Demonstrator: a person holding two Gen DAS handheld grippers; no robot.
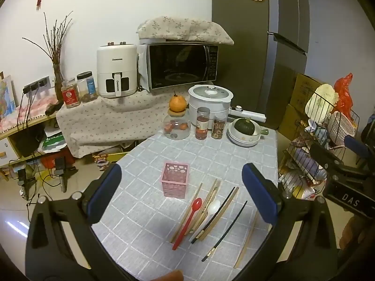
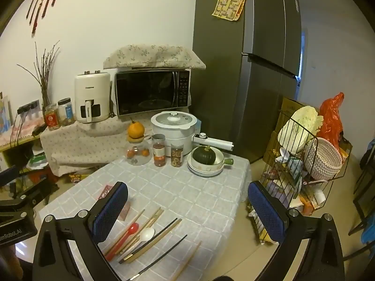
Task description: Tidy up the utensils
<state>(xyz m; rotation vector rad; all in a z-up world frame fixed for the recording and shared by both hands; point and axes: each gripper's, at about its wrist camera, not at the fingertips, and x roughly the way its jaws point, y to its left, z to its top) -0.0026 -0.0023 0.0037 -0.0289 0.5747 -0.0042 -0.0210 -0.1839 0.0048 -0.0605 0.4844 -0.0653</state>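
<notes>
A pink perforated holder stands upright on the grey checked tablecloth. To its right lie a red spoon, a white spoon, several wooden chopsticks and black chopsticks. My left gripper hovers above them, open, nothing between its fingers. In the right wrist view the same red spoon, white spoon and black chopstick lie near the table's front. My right gripper is open above them; its left finger hides most of the pink holder.
Jars, a glass pot with an orange, a white cooker and bowls holding a green squash line the table's far edge. A wire rack of dishes stands off the table's right side. Microwave and air fryer sit behind.
</notes>
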